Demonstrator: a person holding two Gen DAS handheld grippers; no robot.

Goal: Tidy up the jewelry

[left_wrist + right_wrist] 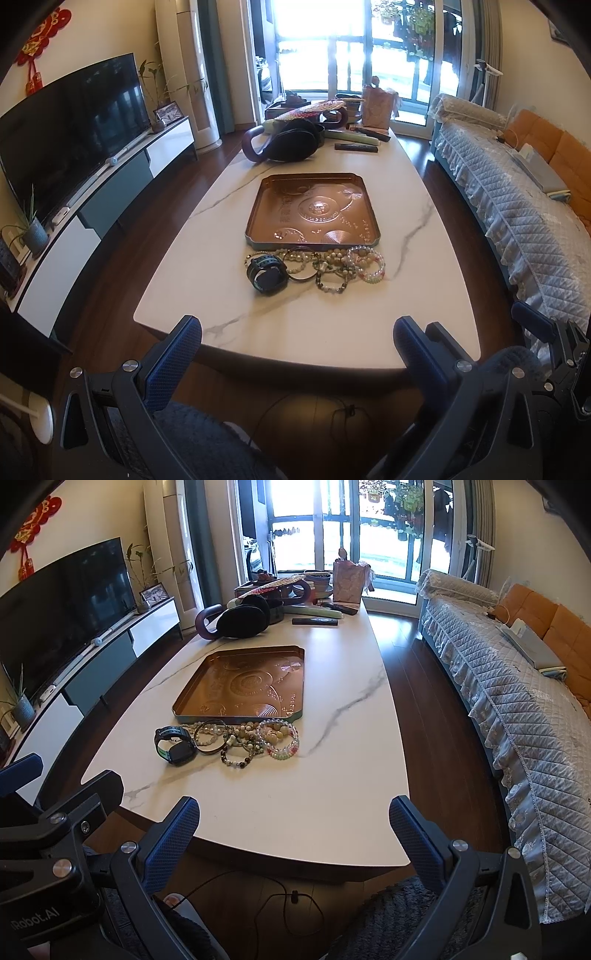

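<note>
Both sets of jaws stand spread wide with nothing between them. The left gripper and the right gripper hang off the near edge of the desk, tilted down toward it, side by side; each shows at the edge of the other's view. Neither touches anything, which reads as a starting pose: wide jaws ready for a first pick.

The jewelry lies in a loose heap on the desk just near of the copper tray, touching or almost touching its near rim. At the left end is a dark watch; beside it to the right a thin metal bangle, then a dark bead bracelet, and at the right end pale bead bracelets. Several overlap, so lifting one may drag a neighbour. The tray is empty and sits square in the middle of the desk, likely the place where the pieces are meant to go, with its low rim the only thing to clear.

Farther off, at the far end, are a dark round pouch, a maroon handled thing, a woven fan, a pink bag and dark flat bars, all well apart from the tray. A television stands left, a covered sofa right. The path from jaws to heap is open desk.
</note>
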